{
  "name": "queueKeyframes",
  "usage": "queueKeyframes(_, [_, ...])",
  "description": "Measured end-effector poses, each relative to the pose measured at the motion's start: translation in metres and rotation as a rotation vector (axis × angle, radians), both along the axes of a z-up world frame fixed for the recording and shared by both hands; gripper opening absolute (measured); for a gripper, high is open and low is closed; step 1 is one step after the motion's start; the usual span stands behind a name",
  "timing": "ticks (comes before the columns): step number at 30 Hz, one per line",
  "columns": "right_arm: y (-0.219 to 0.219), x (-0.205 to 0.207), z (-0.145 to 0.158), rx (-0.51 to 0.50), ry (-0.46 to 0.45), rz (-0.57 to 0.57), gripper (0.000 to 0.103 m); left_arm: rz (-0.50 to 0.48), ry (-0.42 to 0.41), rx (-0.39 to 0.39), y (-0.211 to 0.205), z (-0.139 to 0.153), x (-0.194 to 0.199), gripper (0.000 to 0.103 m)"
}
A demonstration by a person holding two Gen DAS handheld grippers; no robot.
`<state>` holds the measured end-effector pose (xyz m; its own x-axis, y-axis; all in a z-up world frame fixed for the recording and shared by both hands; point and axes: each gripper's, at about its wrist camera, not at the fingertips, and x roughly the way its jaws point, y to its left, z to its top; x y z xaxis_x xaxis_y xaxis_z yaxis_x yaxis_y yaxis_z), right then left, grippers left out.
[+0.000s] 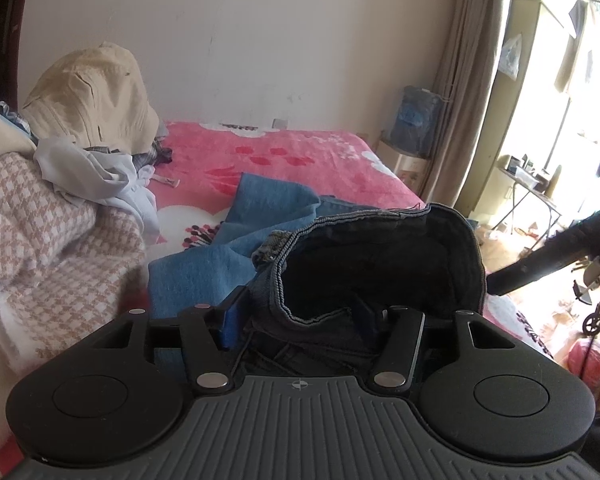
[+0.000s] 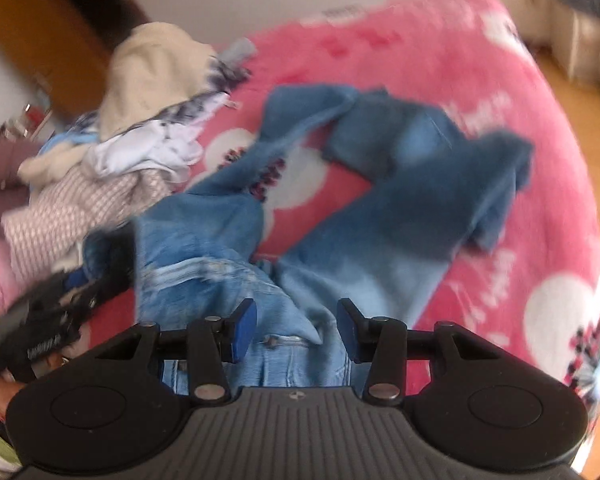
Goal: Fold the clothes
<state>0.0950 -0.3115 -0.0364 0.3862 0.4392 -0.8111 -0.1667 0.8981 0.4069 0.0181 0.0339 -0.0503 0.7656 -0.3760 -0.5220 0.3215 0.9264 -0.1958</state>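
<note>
A pair of blue jeans (image 2: 380,200) lies spread on the pink flowered bed cover (image 2: 500,100), its legs bent and crumpled. In the left wrist view my left gripper (image 1: 296,316) has its pads wide apart, and the dark waistband of the jeans (image 1: 380,256) stands bunched up between them; I cannot tell whether it is gripped. My right gripper (image 2: 296,330) is open, its blue pads straddling the light denim near the waist button. The view is blurred by motion.
A pile of other clothes sits at the left: a beige garment (image 1: 88,92), a white one (image 1: 100,176) and a checked pink-white cloth (image 1: 52,240). The bed's right edge drops to a wooden floor (image 2: 588,128). A curtain (image 1: 468,80) hangs at the right.
</note>
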Motion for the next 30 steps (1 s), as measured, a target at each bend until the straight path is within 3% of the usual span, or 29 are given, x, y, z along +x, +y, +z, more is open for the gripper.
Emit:
queueKeyframes(3, [-0.019, 0.018, -0.005, -0.047, 0.047, -0.111, 0.047, 0.0, -0.008, 0.001, -0.001, 0.003, -0.003, 0.057])
queueKeyframes(5, [-0.024, 0.026, -0.002, -0.176, 0.029, -0.184, 0.047, 0.002, -0.012, 0.002, -0.001, 0.004, -0.004, 0.058])
queueKeyframes(8, [-0.018, 0.018, 0.02, -0.391, -0.142, -0.278, 0.047, 0.009, -0.02, 0.003, 0.0, 0.006, -0.006, 0.058])
queueKeyframes(9, [-0.013, 0.006, 0.033, -0.405, -0.256, -0.278, 0.047, 0.009, -0.022, 0.002, 0.001, 0.007, -0.006, 0.058])
queueKeyframes(11, [-0.005, -0.022, 0.055, -0.33, -0.453, -0.276, 0.052, 0.011, -0.028, 0.007, 0.0, 0.008, -0.006, 0.059])
queueKeyframes(13, [-0.005, -0.053, 0.07, -0.142, -0.56, -0.235, 0.07, 0.014, -0.03, 0.011, 0.0, 0.009, -0.005, 0.059])
queueKeyframes(16, [0.002, -0.09, 0.07, 0.049, -0.534, -0.18, 0.072, 0.015, -0.032, 0.011, 0.0, 0.01, -0.004, 0.06])
queueKeyframes(18, [0.018, -0.117, 0.064, 0.011, -0.527, -0.153, 0.072, 0.014, -0.032, 0.016, -0.001, 0.009, -0.003, 0.06])
queueKeyframes(20, [0.04, -0.138, 0.052, -0.044, -0.492, -0.089, 0.072, 0.01, -0.031, 0.026, -0.002, 0.008, -0.002, 0.06])
queueKeyframes(25, [0.113, -0.173, 0.013, -0.297, -0.488, 0.173, 0.072, 0.012, -0.021, 0.041, 0.002, 0.003, -0.002, 0.061])
queueKeyframes(30, [0.169, -0.182, -0.022, -0.48, -0.464, 0.343, 0.073, 0.028, -0.024, 0.047, 0.019, -0.004, -0.009, 0.07])
